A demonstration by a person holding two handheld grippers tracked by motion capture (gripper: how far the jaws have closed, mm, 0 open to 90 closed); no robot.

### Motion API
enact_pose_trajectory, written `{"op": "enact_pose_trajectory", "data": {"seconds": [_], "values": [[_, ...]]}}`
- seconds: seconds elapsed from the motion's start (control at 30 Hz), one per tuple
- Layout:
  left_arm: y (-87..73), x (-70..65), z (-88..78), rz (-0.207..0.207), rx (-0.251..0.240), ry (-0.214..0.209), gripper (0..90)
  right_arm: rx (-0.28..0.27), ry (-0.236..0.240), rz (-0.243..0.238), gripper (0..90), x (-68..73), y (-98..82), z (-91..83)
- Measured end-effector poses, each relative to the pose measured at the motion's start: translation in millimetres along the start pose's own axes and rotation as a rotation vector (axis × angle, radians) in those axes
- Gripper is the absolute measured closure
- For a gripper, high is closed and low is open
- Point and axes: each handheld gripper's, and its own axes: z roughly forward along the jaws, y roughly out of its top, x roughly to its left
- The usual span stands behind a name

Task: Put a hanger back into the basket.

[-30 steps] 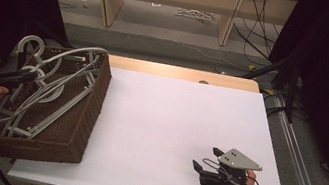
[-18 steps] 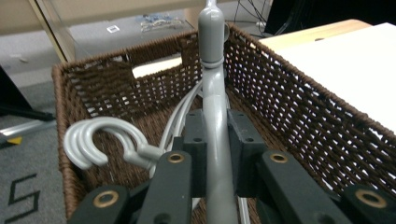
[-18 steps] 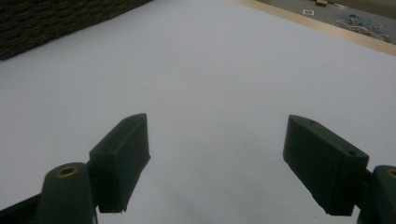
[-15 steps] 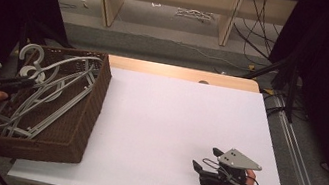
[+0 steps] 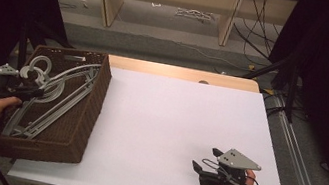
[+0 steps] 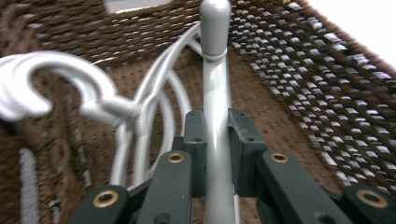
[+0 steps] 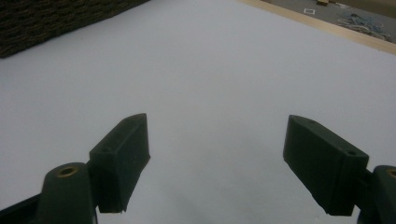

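Note:
A brown wicker basket (image 5: 91,110) stands at the table's left edge with several grey plastic hangers (image 5: 59,90) lying in it. My left gripper (image 5: 33,92) reaches into the basket from the left and is shut on the bar of one grey hanger (image 6: 215,60). In the left gripper view that bar runs straight up between the pads (image 6: 243,140). Other hangers' hooks (image 6: 28,88) curl at the left, over the basket floor (image 6: 289,121). My right gripper (image 5: 206,159) rests low at the table's front right, open, with bare white table (image 7: 215,84) between its jaws.
The white table top (image 5: 173,119) stretches from the basket to the right gripper. A wooden strip (image 5: 181,72) borders its far edge. Beyond it are the floor, wooden shelf legs (image 5: 106,2) and cables (image 5: 257,42). A dark stand leg (image 5: 23,43) rises beside the basket.
My left gripper has sunk with the hanger, and the hangers now lie lower in the basket. The right gripper has not moved.

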Motion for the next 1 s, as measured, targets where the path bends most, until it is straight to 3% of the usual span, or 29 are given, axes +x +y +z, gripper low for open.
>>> {"op": "enact_pose_trajectory", "data": {"seconds": [0.07,0.23,0.37,0.4,0.43,0.47,0.5,0.57,0.6,0.63,0.67,0.73,0.77,0.8,0.9,1.0], "values": [[0.2,-0.2,2.2,0.014,0.039,0.026,78.6,-0.002,-0.003,-0.004,23.7,0.3,0.1,0.8],[-0.5,2.7,7.4,-0.015,0.054,0.058,75.9,0.001,-0.001,-0.003,23.7,0.4,-0.2,1.1],[-0.6,5.8,10.0,-0.004,0.095,0.082,73.0,0.001,-0.002,-0.003,23.7,0.1,-0.2,1.0],[-1.0,5.5,12.1,-0.018,0.083,0.089,72.3,0.002,0.0,0.001,23.7,0.3,-0.1,0.8],[-0.2,9.1,10.3,0.014,0.127,0.085,71.8,0.001,-0.002,-0.002,23.7,0.1,-0.2,1.0],[-1.4,6.3,14.5,-0.032,0.084,0.098,71.2,0.001,-0.002,-0.004,23.7,0.1,-0.2,1.1],[-1.4,6.3,14.5,-0.032,0.084,0.098,70.3,0.003,0.0,0.002,23.7,0.4,0.0,0.7],[-1.3,9.6,14.8,0.01,0.141,0.116,67.8,0.002,-0.001,0.003,23.7,0.3,0.0,0.6],[-2.5,7.0,19.0,-0.017,0.111,0.125,66.3,0.003,-0.001,0.003,23.7,0.1,-0.1,0.5],[-2.5,7.0,19.0,-0.017,0.111,0.125,64.9,0.003,-0.001,0.003,23.7,0.1,-0.1,0.5],[-3.3,8.5,20.6,0.031,0.158,0.144,63.6,0.004,-0.003,-0.003,23.7,-0.6,-0.3,0.7],[-4.1,7.8,23.2,0.037,0.171,0.154,61.5,0.004,-0.003,-0.003,23.7,-0.8,-0.4,0.6],[-5.0,7.5,24.8,0.035,0.154,0.159,61.0,0.004,-0.003,-0.003,23.7,-0.8,-0.4,0.6],[-3.6,7.8,23.1,0.031,0.181,0.155,60.7,0.005,-0.003,-0.003,23.7,-0.8,-0.4,0.7],[-3.7,8.2,22.5,0.019,0.179,0.166,54.7,0.005,-0.003,-0.003,23.7,-0.8,-0.5,0.8],[-3.0,8.6,18.5,-0.002,0.165,0.205,48.6,0.004,-0.002,-0.003,23.7,-0.9,-0.7,0.9]]}}
